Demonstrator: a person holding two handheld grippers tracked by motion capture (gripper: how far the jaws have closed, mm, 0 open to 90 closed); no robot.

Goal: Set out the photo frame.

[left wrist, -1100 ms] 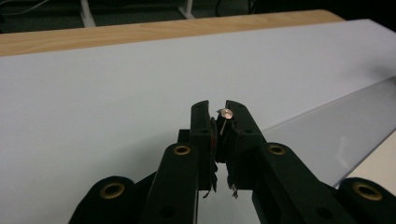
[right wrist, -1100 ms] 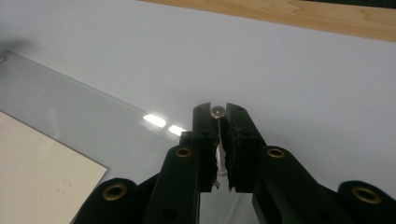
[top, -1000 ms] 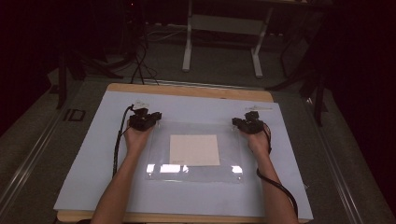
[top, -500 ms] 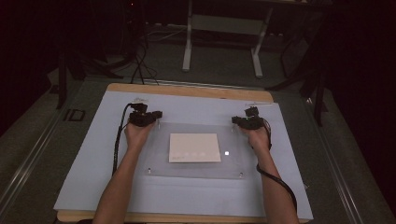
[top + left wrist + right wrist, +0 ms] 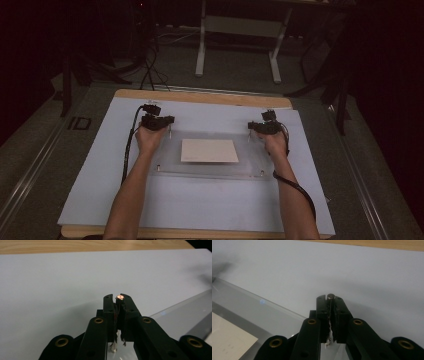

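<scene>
The left gripper (image 5: 167, 131) and the right gripper (image 5: 252, 134) each have their jaws clamped hard on a small metal peg (image 5: 120, 297) standing up from a far corner of the clear acrylic sheet (image 5: 210, 167); in the right gripper view the other peg (image 5: 330, 295) sits pinched between that gripper's tips. The sheet lies at the centre of the high view, flat or nearly so, over a cream paper card (image 5: 209, 150). As I judge it, the step is carrying or settling this cover, so both hands should travel together and level, lest the sheet twist or slip off a peg. Its near edge should stay parallel to the card. Around it spreads the pale blue mat (image 5: 100, 165) on the wooden table (image 5: 200, 97).
</scene>
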